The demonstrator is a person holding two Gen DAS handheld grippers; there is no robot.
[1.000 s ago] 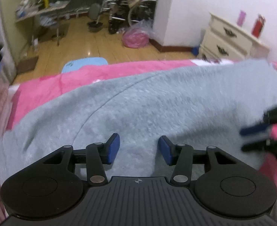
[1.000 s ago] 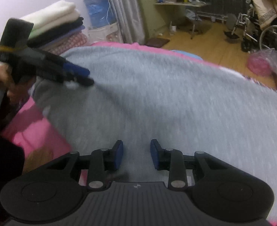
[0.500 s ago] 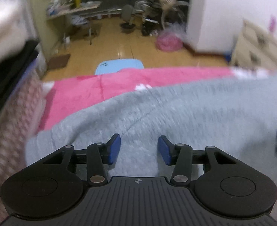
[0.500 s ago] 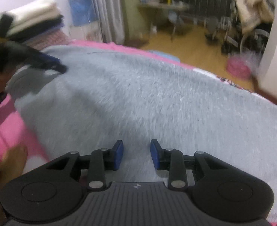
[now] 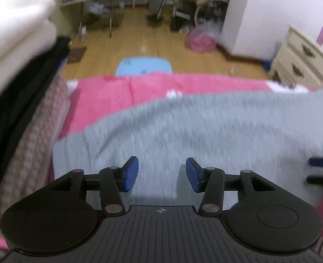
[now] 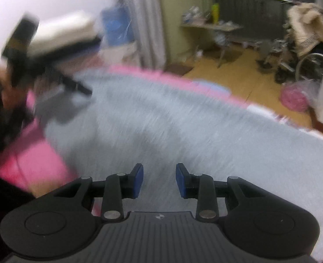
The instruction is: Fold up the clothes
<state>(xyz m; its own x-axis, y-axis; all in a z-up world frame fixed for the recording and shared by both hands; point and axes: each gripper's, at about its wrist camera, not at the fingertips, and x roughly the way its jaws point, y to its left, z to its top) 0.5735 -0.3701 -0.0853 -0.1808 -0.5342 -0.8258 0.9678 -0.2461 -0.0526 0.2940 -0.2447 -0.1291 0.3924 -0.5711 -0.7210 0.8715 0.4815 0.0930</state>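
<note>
A: Grey garment lies spread across the pink bedcover, beside a stack of folded clothes.

B: Grippers?

A: Left gripper has its fingers apart, nothing between them, low over the near left corner. Right gripper likewise parted and empty, above the near hem.

B: Handling?

A: Looks a thick, fleecy knit: soft, limp, fairly light, not slippery. Likely sags if lifted mid-panel. Best pinched at corners or along the hem edge.
</note>
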